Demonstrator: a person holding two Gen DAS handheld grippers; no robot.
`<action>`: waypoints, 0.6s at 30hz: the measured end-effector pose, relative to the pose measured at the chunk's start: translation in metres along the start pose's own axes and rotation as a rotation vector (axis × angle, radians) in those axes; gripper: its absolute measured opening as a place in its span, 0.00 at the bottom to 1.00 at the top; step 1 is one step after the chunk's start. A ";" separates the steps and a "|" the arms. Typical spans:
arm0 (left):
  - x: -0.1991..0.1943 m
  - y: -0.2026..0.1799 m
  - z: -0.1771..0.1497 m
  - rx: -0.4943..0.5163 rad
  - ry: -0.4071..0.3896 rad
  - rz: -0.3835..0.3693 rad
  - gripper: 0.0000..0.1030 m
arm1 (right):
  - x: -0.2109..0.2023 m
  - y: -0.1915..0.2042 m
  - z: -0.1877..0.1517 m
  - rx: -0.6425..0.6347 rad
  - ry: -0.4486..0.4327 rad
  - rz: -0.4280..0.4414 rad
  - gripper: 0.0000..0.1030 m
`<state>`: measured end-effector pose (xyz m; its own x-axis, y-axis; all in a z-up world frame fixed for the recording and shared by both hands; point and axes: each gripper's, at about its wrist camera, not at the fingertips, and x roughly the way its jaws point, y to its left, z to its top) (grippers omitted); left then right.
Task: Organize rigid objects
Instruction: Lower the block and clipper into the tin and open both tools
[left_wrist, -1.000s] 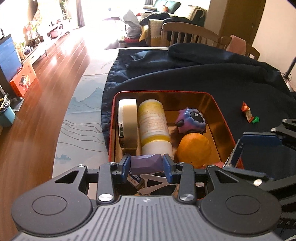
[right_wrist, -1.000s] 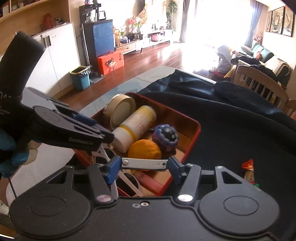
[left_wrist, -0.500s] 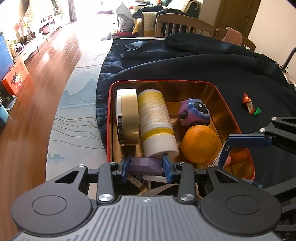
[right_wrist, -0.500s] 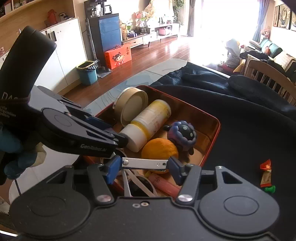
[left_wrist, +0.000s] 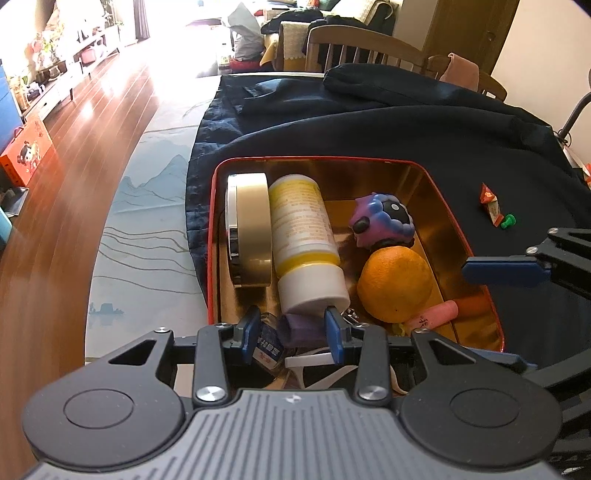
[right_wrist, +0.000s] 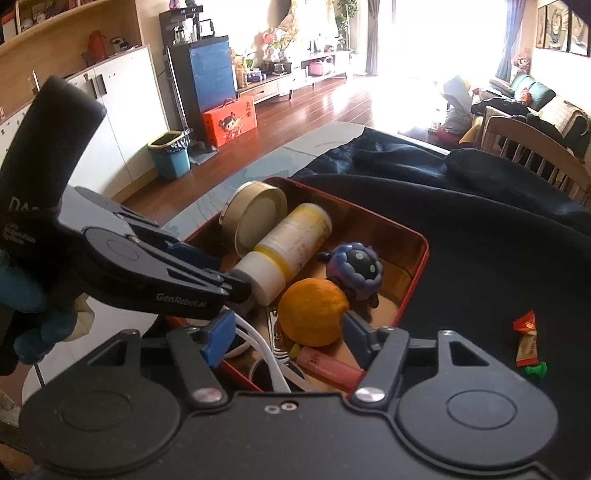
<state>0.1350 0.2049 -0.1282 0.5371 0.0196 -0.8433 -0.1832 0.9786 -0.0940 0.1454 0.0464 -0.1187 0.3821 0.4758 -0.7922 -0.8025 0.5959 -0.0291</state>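
The left gripper (left_wrist: 291, 334) hangs over the near end of the red tin box (left_wrist: 212, 236), its blue pads narrowly parted with a small purple block (left_wrist: 301, 326) between them; the pads appear to press on it, though the contact on the left side is hard to make out. Just below lie a small blue-and-white packet (left_wrist: 266, 349) and white straps (left_wrist: 314, 360).

The right gripper (right_wrist: 286, 338) is opening its jaws above the same end of the box, with nothing between the pads; under them lie a pink tube (right_wrist: 328, 367), a white cable (right_wrist: 264, 349) and, just beyond, an orange (right_wrist: 312, 312).

Farther in, a white-capped bottle with a yellow label (left_wrist: 303, 236) lies lengthwise, touching a roll of tape (left_wrist: 251, 229) that stands on edge by the left wall. A purple spiky toy (left_wrist: 384, 223) sits behind the orange, touching it.

The box rests on a dark blue cloth (left_wrist: 369, 125). On the cloth to the right, apart from the box, lie a wrapped candy (left_wrist: 490, 203) and a green pushpin (left_wrist: 508, 221). Wooden chairs (left_wrist: 362, 51) stand beyond the table.
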 end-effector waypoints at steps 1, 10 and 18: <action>-0.001 0.000 0.000 0.001 -0.002 -0.001 0.36 | -0.002 0.000 0.000 0.004 -0.003 -0.001 0.64; -0.020 -0.005 -0.001 0.025 -0.055 -0.036 0.48 | -0.028 -0.002 -0.005 0.050 -0.060 -0.038 0.77; -0.044 -0.020 0.001 0.069 -0.131 -0.058 0.63 | -0.055 -0.011 -0.015 0.114 -0.119 -0.104 0.86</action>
<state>0.1155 0.1848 -0.0887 0.6487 -0.0156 -0.7609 -0.0938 0.9905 -0.1003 0.1262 0.0041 -0.0840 0.5175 0.4769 -0.7104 -0.7012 0.7122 -0.0327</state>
